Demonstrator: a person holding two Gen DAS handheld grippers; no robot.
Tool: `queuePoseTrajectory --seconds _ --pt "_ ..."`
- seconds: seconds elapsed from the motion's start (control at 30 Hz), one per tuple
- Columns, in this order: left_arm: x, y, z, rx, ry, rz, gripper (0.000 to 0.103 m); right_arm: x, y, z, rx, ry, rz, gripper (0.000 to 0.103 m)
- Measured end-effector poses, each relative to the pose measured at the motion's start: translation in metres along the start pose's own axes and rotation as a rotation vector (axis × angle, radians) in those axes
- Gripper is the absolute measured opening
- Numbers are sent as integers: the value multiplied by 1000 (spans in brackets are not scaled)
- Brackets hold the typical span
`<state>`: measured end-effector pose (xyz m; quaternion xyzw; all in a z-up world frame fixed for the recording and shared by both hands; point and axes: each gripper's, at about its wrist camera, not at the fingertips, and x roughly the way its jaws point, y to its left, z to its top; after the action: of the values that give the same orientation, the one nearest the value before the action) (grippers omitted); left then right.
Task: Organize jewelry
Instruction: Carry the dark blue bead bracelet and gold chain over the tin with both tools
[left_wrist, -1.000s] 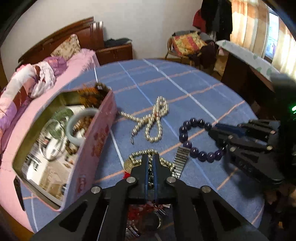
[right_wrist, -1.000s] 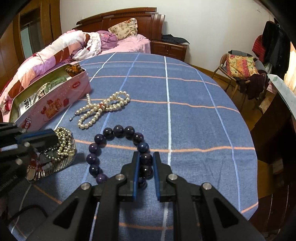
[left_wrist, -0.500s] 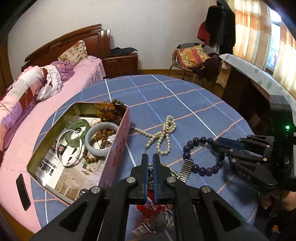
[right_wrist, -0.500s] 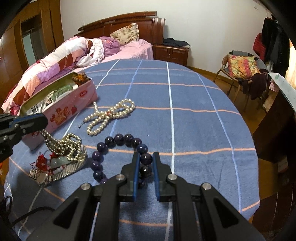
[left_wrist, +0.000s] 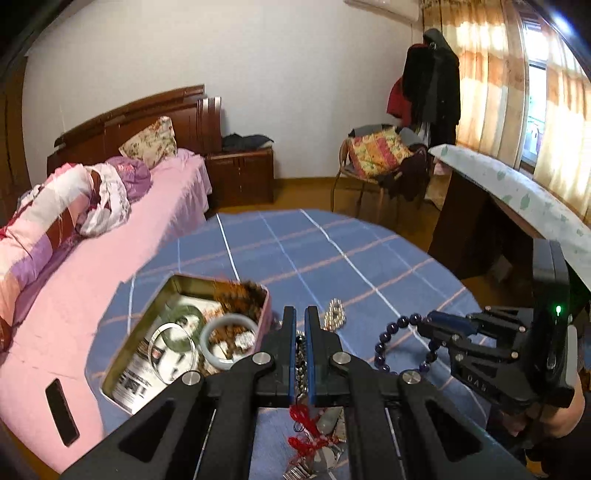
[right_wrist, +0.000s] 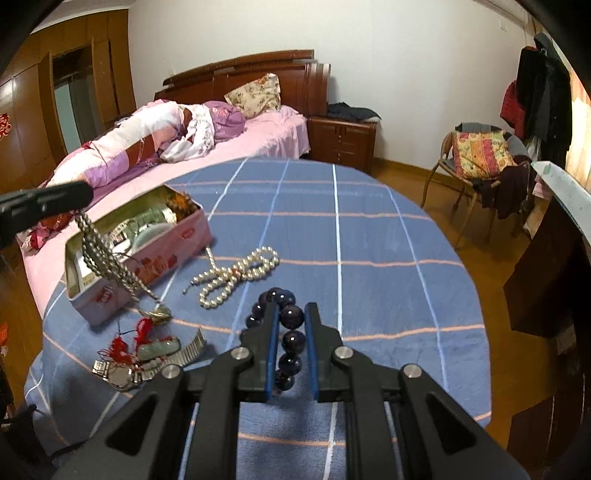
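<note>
Blue checked table (right_wrist: 369, 240) bearing a pink tin (right_wrist: 147, 258) (lid off) at 10 o'clock. Left gripper (left_wrist: 300, 325) pinches the metal bead chain (right_wrist: 107, 258), lifted; right gripper (right_wrist: 290, 317) clamps the purple bead bracelet (right_wrist: 291, 317); pearl strand (right_wrist: 236, 275) lies centre.

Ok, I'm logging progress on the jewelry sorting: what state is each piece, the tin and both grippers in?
left gripper: shut on silver bead chain
silver bead chain: lifted, dangling
right gripper: shut on purple bead bracelet
purple bead bracelet: held, raised
pearl necklace: lying on table
pink tin: open, holding bangles
</note>
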<state>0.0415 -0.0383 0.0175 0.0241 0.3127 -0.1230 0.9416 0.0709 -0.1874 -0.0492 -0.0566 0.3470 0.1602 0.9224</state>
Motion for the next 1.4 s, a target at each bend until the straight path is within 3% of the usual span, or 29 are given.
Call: queuePoseTrajectory --seconds 0.47,1.4 --pt "-34 14 34 27 -103 38 3 -18 13 18 -35 -59 -6 16" --pt "-56 60 48 2 -159 137 3 -36 66 66 -162 -145 63 16"
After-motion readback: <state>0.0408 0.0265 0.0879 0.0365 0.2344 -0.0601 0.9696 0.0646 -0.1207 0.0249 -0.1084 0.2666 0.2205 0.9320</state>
